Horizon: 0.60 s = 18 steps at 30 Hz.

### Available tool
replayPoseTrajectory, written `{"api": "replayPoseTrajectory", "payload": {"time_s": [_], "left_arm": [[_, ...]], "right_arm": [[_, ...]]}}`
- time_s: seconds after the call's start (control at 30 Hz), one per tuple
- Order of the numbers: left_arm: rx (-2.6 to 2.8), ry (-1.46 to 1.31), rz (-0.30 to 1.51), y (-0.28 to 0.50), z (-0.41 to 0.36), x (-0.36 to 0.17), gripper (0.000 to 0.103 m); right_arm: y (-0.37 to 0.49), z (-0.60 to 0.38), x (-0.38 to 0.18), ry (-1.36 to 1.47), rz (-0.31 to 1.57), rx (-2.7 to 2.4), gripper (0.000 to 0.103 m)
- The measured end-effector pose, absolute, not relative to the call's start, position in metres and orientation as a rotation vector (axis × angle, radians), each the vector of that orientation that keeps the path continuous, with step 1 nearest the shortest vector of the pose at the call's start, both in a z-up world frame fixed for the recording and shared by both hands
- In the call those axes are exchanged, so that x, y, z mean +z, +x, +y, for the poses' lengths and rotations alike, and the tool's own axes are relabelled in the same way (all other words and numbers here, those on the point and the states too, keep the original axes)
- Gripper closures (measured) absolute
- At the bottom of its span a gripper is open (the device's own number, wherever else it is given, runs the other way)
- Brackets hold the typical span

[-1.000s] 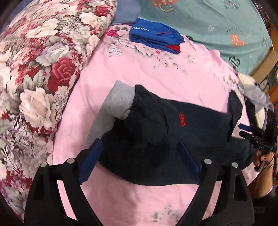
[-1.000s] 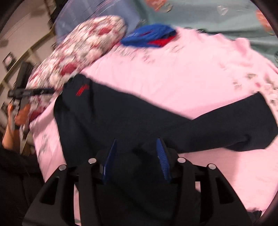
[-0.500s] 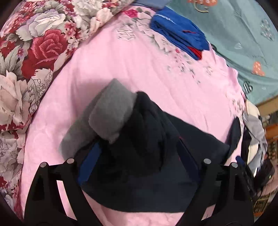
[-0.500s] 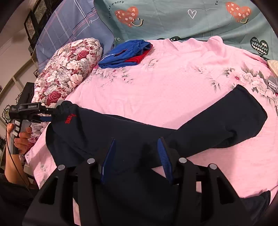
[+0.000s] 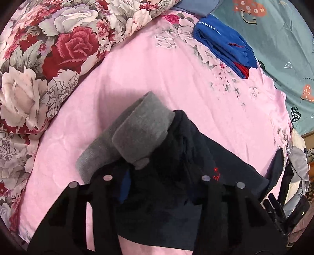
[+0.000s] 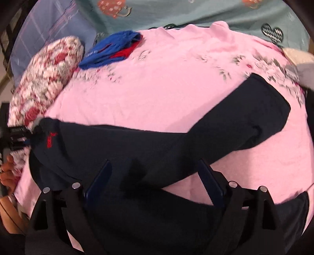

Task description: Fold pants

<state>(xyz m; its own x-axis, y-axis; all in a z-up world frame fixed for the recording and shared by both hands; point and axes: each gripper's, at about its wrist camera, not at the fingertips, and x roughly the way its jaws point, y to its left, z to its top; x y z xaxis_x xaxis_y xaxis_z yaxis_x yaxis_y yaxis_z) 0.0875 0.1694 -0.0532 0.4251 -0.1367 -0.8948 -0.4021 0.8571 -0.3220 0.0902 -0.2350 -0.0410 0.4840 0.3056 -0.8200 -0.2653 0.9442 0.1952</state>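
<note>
Pants (image 6: 149,145), dark navy, lying across pink bedsheet (image 6: 166,82) on the bed; small red mark near the waist end at the left of the right wrist view. One leg stretched toward the far right, its cuff resting flat on the sheet; second leg running toward the lower right corner. Waist end bunched up, grey lining (image 5: 137,129) turned outward and showing above the dark cloth in the left wrist view.

Left gripper (image 5: 157,188) pointed down at the bunched waist; fingers just drawn in to a narrow gap and clamped on the pants fabric, cloth filling the space between them.

Right gripper (image 6: 155,180) over the crotch area; fingers just spread wide, pads clear of the cloth, pants lying flat beneath and between them.

Folded blue and red garment (image 5: 225,51) well apart from the pants, near the far edge of the sheet. Floral pillow (image 5: 49,58) beside the waist end. Teal patterned cover (image 6: 196,13) beyond the sheet. Part of a hand (image 6: 6,174) visible at the left edge of the right wrist view.
</note>
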Motion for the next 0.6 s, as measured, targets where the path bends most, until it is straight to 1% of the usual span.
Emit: {"api": "replayPoseTrajectory", "payload": {"time_s": [0.03,0.1,0.13,0.27,0.3,0.33,0.37,0.43,0.47,0.5,0.57,0.6], "left_arm": [[0.161,-0.545,1.131,0.087,0.169,-0.052,0.047],[0.103,-0.557,1.121,0.087,0.167,-0.051,0.027],[0.085,-0.559,1.122,0.087,0.167,-0.051,0.025],[0.083,-0.589,1.149,0.09,0.172,-0.062,0.026],[0.079,-0.608,1.16,0.091,0.174,-0.066,0.033],[0.091,-0.613,1.163,0.092,0.176,-0.068,0.043],[0.106,-0.609,1.171,0.093,0.176,-0.069,0.057],[0.132,-0.604,1.167,0.094,0.176,-0.067,0.061],[0.139,-0.592,1.16,0.093,0.175,-0.064,0.066],[0.145,-0.573,1.151,0.093,0.173,-0.061,0.067],[0.144,-0.551,1.144,0.092,0.17,-0.057,0.067],[0.144,-0.549,1.146,0.093,0.171,-0.058,0.067]], "right_arm": [[0.091,-0.228,-0.046,0.012,1.027,0.352,0.014],[0.091,-0.227,-0.053,0.009,1.058,0.37,0.014],[0.091,-0.231,-0.056,0.023,1.07,0.371,0.014],[0.095,-0.259,-0.053,0.127,1.056,0.287,0.014],[0.097,-0.262,-0.052,0.148,1.05,0.277,0.014],[0.098,-0.265,-0.051,0.159,1.042,0.271,0.014],[0.099,-0.264,-0.05,0.151,1.035,0.263,0.014],[0.106,-0.255,-0.052,0.13,1.045,0.284,0.015],[0.109,-0.252,-0.054,0.124,1.059,0.291,0.017],[0.112,-0.246,-0.058,0.107,1.077,0.285,0.024],[0.115,-0.237,-0.061,0.072,1.08,0.28,0.029],[0.117,-0.235,-0.063,0.049,1.08,0.26,0.038]]}}
